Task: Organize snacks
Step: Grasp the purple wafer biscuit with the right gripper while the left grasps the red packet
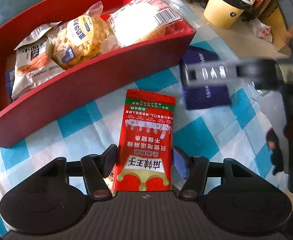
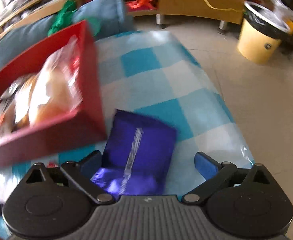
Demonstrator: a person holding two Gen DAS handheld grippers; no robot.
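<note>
Down on the worktop, covered by a blue-and-white checked cloth (image 1: 82, 120), a long red cardboard box (image 1: 82, 84) sat toward the far left edge. Inside it lay three wrapped snacks in a row: a white noodle-snack packet (image 1: 29, 66) at the left end, a clear-wrapped yellow crumbly cake (image 1: 80, 42) in the middle, and a clear-wrapped pale bread with a barcode label (image 1: 144, 22) at the right end.

The left hand-held gripper (image 1: 144, 160) pointed steeply downward over a flat red foil snack packet with white printing (image 1: 148, 132), which lay on the cloth just in front of the box's long wall. Its near end sat between the two fingers; the left pad touched the packet's edge, while whether the blue right pad (image 1: 179, 164) pressed on it could not be told, so the grip was unclear.

The right hand-held gripper (image 2: 148, 160) stood spread wide over a dark blue glossy snack packet (image 2: 140, 152) lying beside the box's right corner, near the right edge of the worktop. The left finger was close to the packet's side, but the right finger (image 2: 205, 163) stood well clear, so nothing was grasped. This view was blurred.

Beyond the worktop, a cream-coloured round bin with a black liner (image 1: 224, 10) stood on the floor.
</note>
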